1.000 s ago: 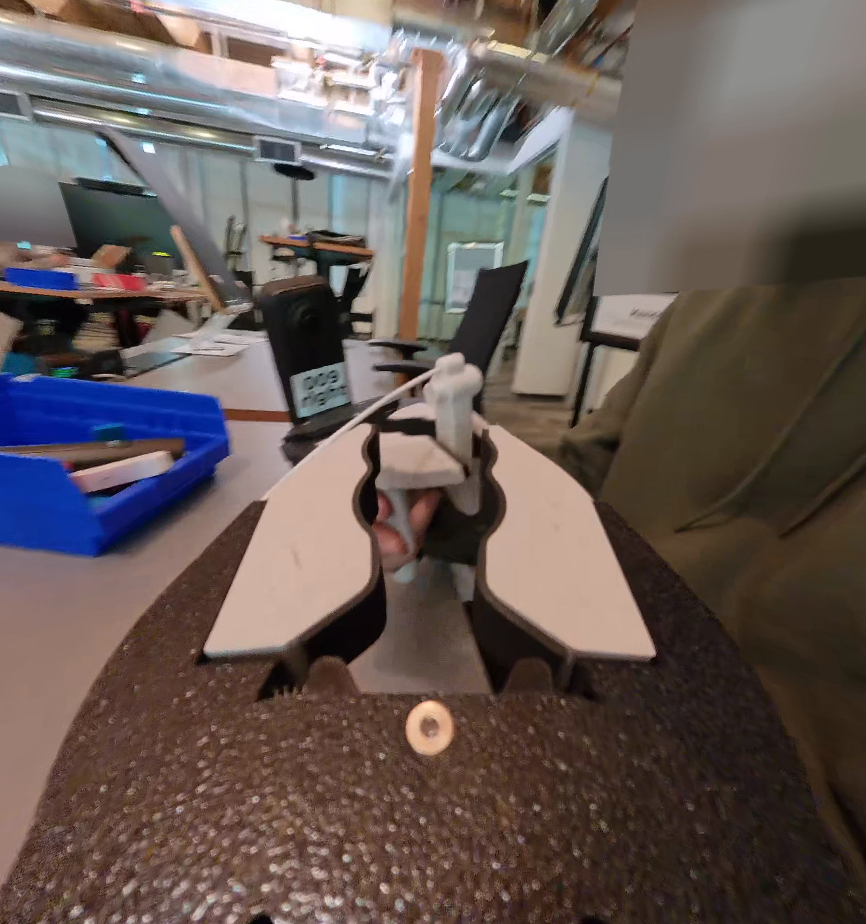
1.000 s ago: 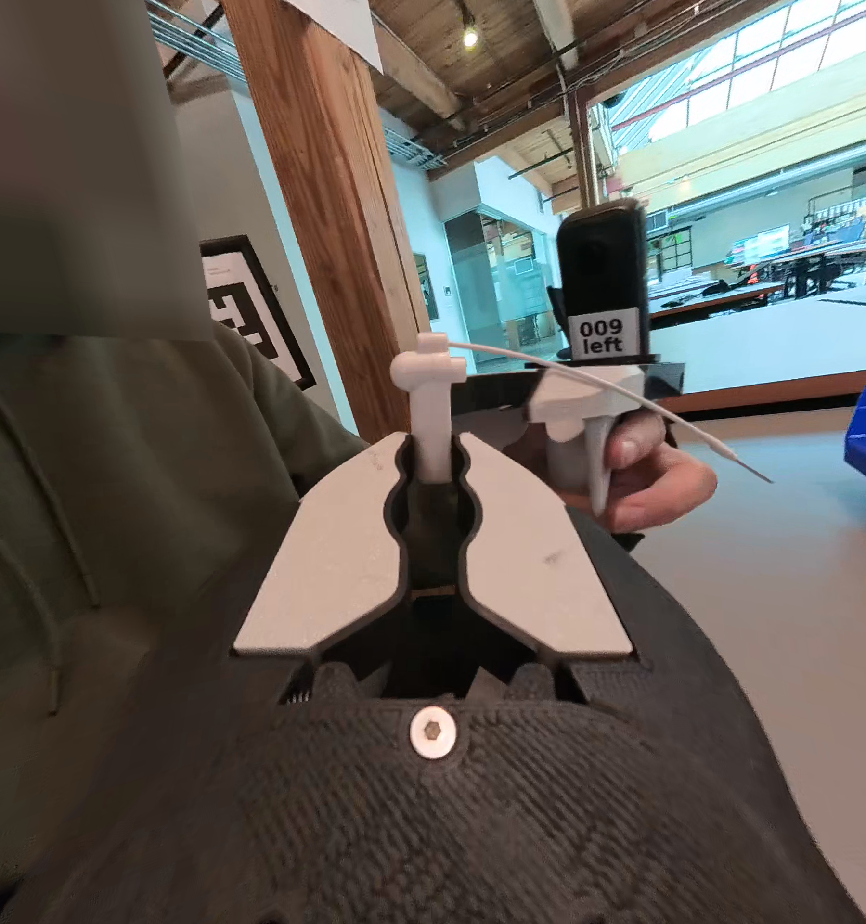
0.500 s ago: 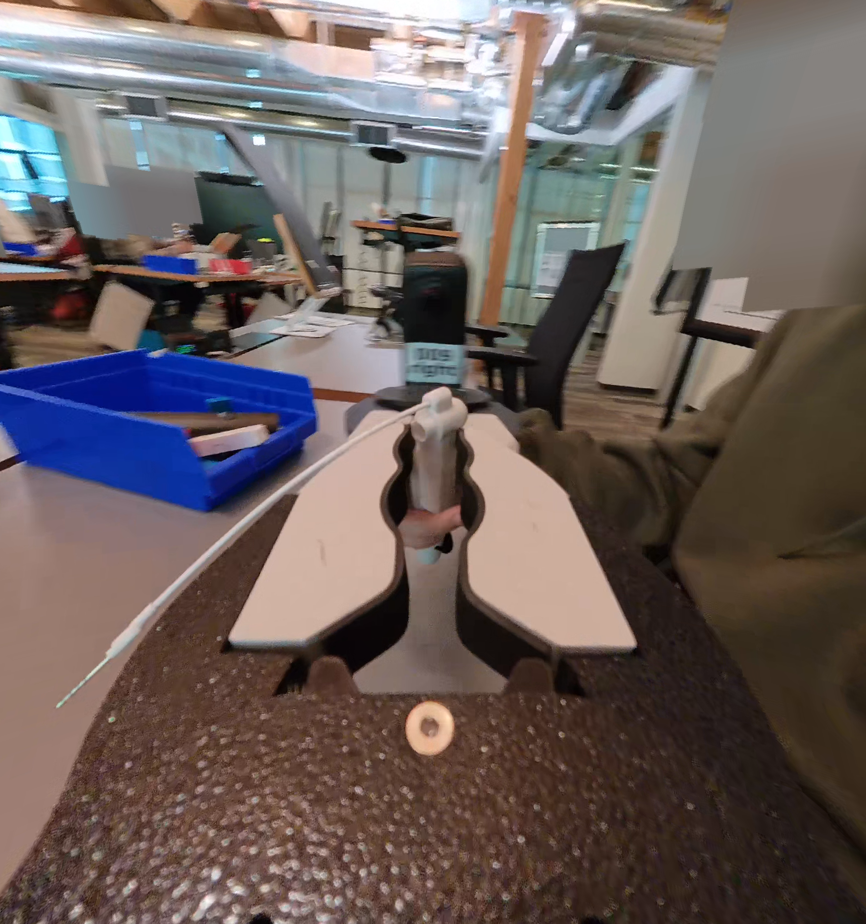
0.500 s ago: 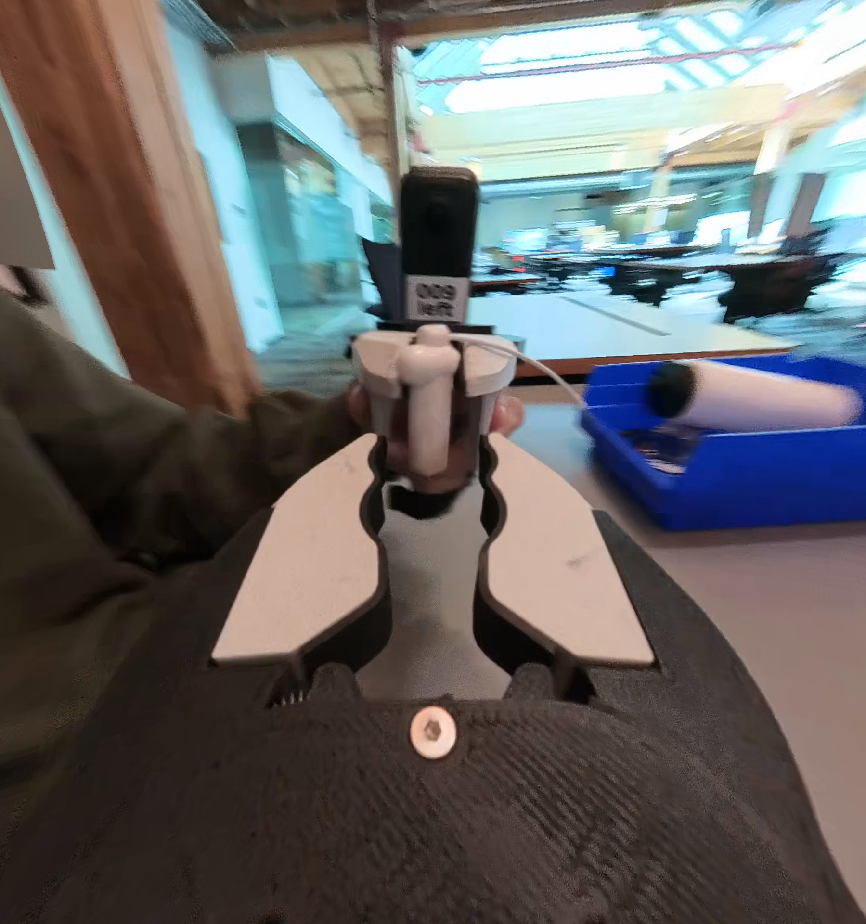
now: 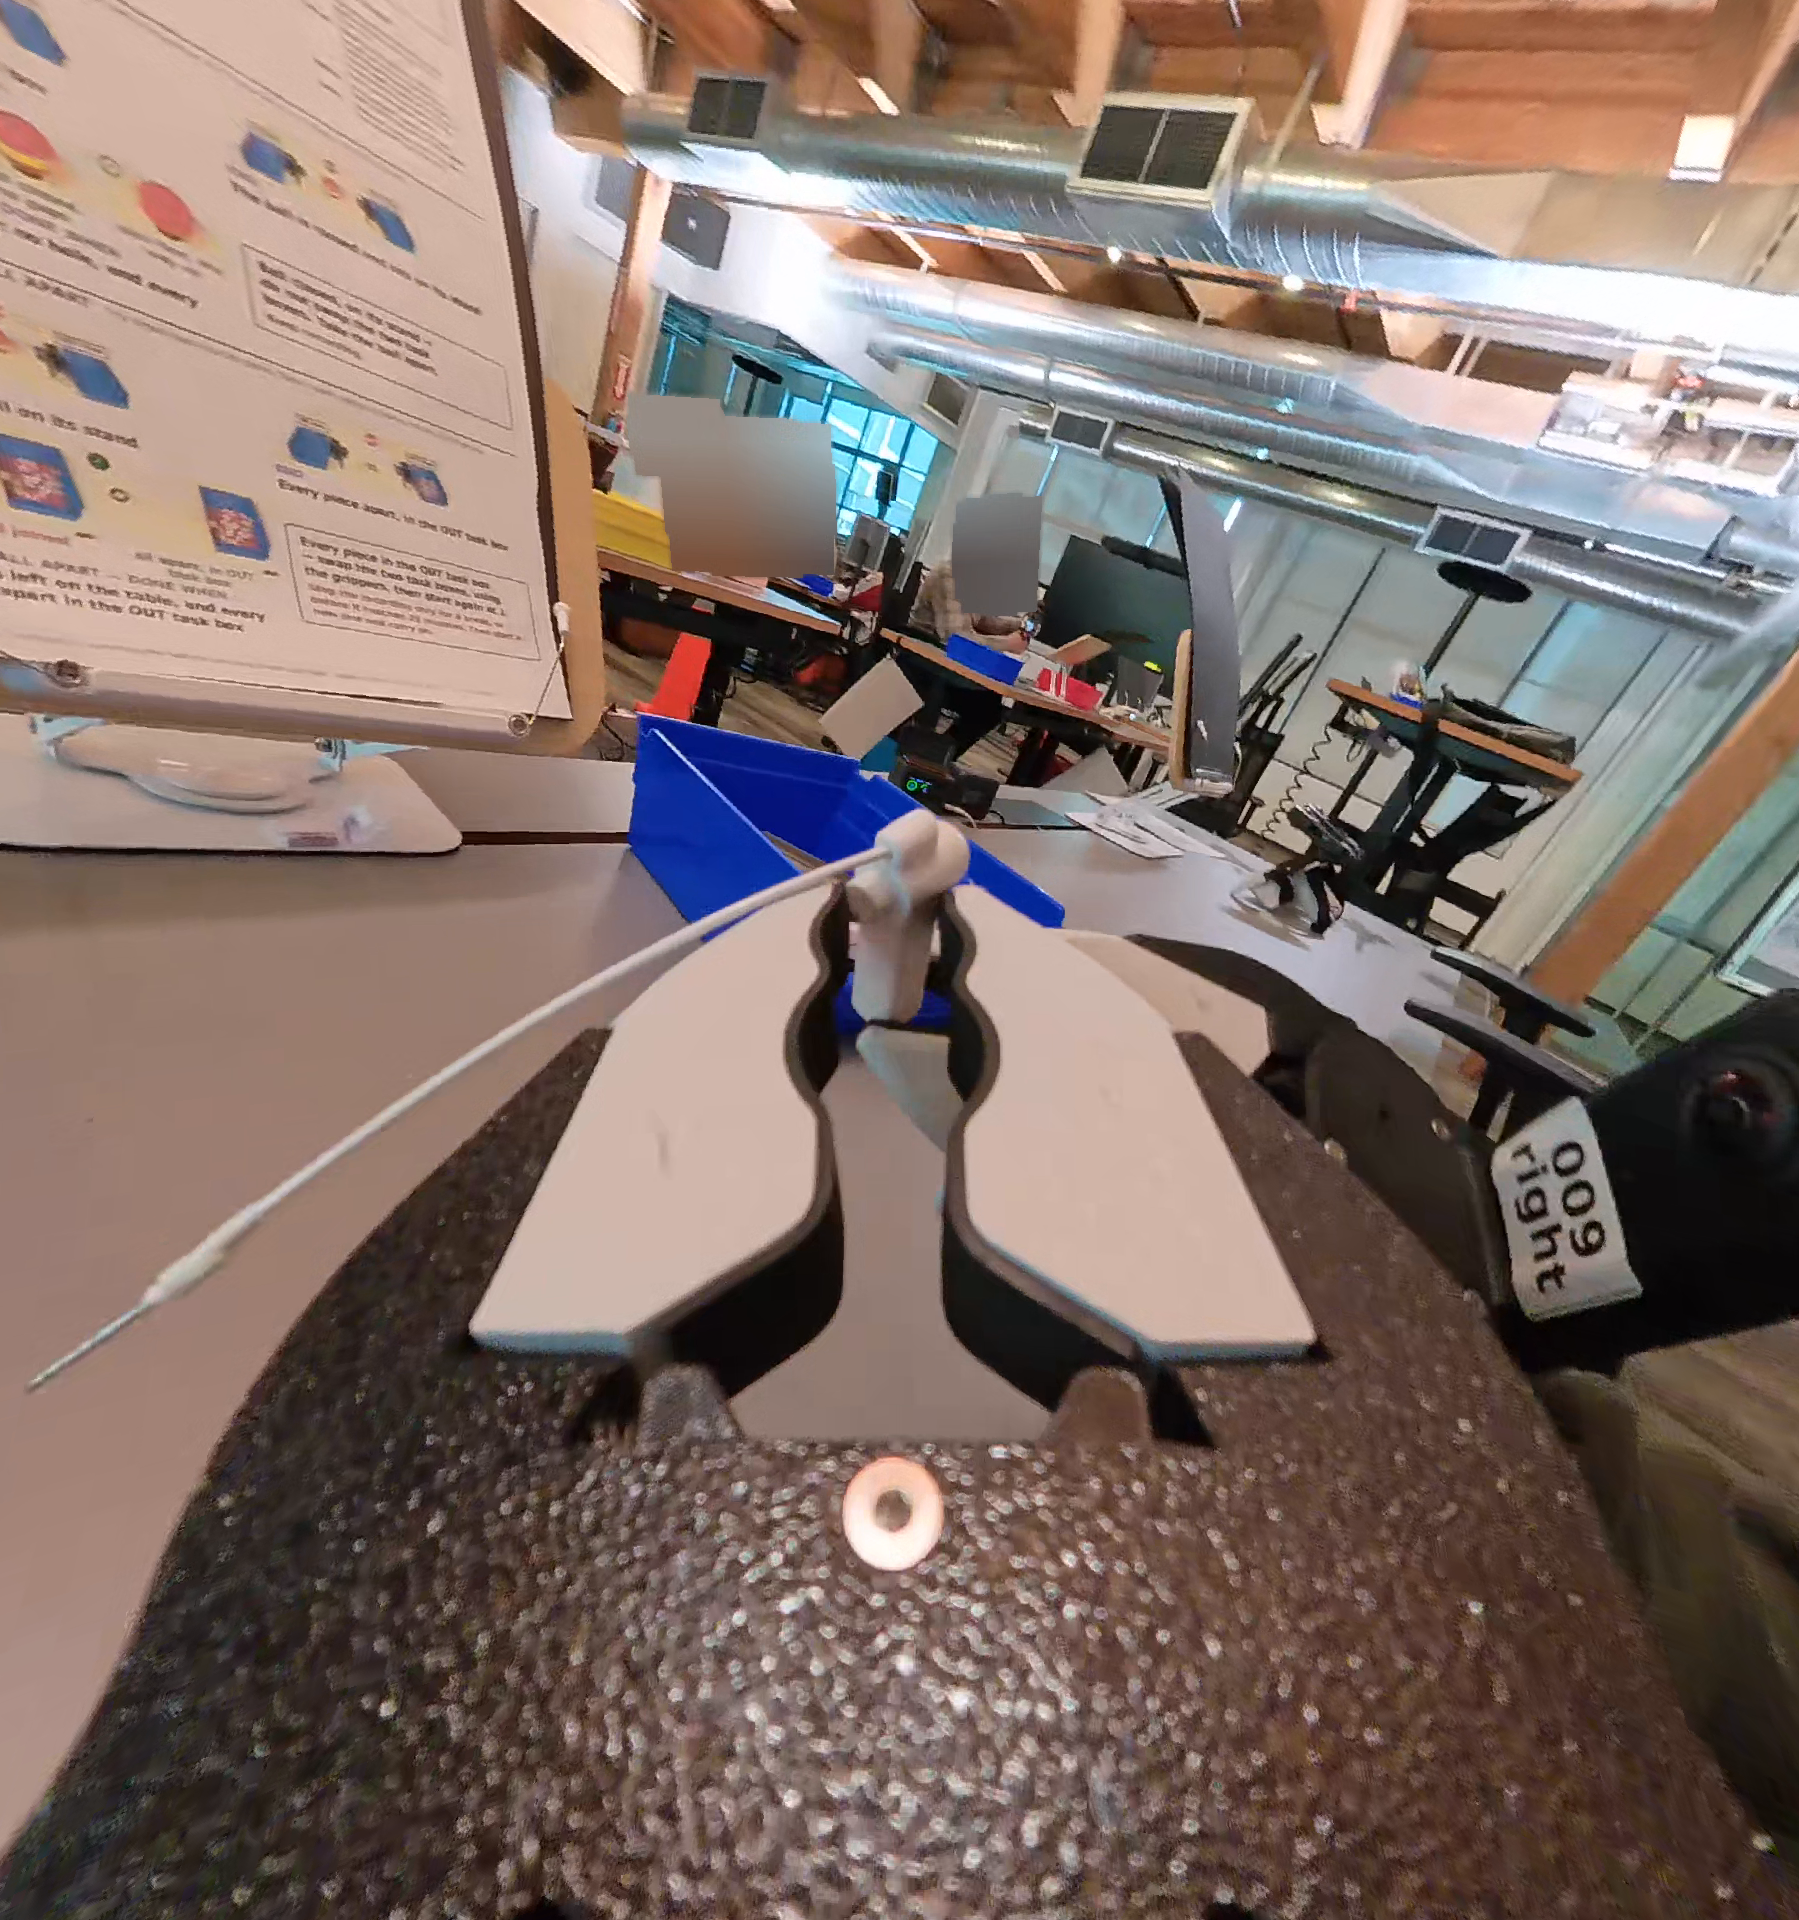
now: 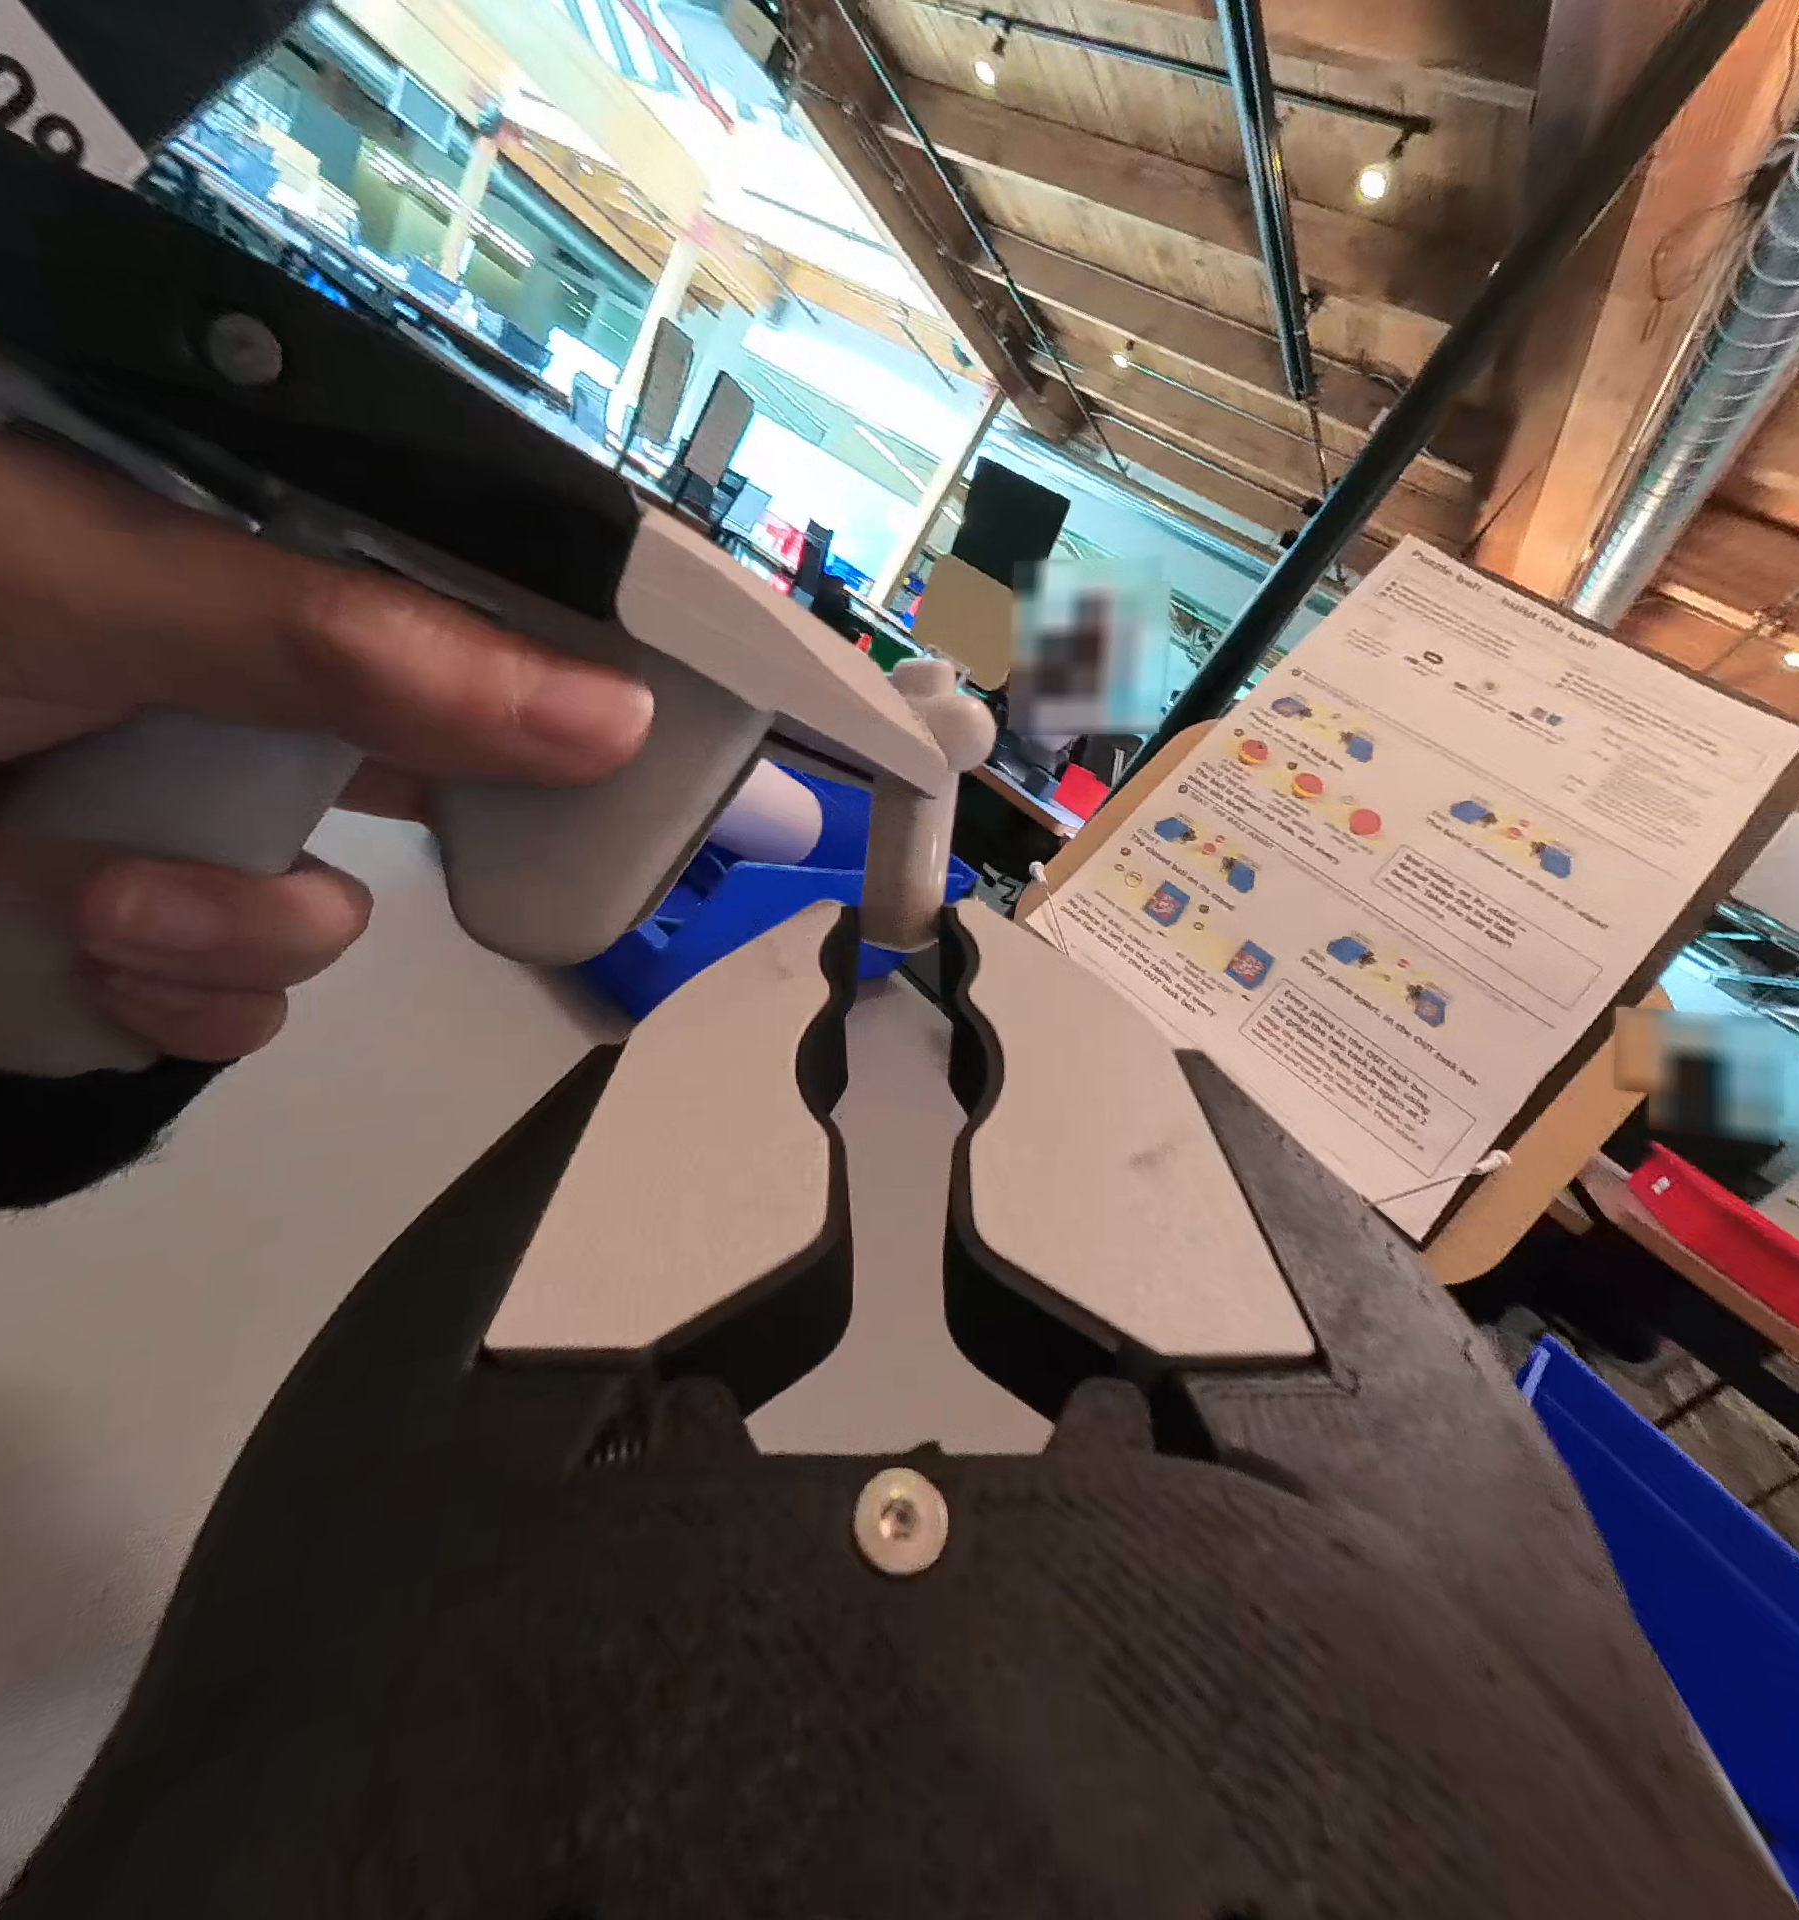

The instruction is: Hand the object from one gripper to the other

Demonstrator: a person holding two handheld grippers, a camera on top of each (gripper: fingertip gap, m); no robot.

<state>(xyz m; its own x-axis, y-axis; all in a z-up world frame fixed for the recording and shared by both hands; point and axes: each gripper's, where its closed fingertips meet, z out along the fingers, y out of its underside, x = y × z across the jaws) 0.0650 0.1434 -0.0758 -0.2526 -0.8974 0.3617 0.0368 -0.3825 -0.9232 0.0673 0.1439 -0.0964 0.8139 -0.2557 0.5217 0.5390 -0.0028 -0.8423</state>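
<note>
Timber-beamed ceilings (image 5: 1134, 62) spanned the open office; a grey worktop (image 5: 199, 1039) carried a blue plastic bin (image 5: 729, 821) toward its far edge. The left gripper (image 5: 893, 935) clamped the white wire-tailed peg (image 5: 900, 914); the right gripper (image 6: 897, 940) stood parted beneath it.

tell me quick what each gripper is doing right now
left gripper: closed on the white tool.
right gripper: tips sit around the tool's lower end; cannot tell if it is gripping.
</note>
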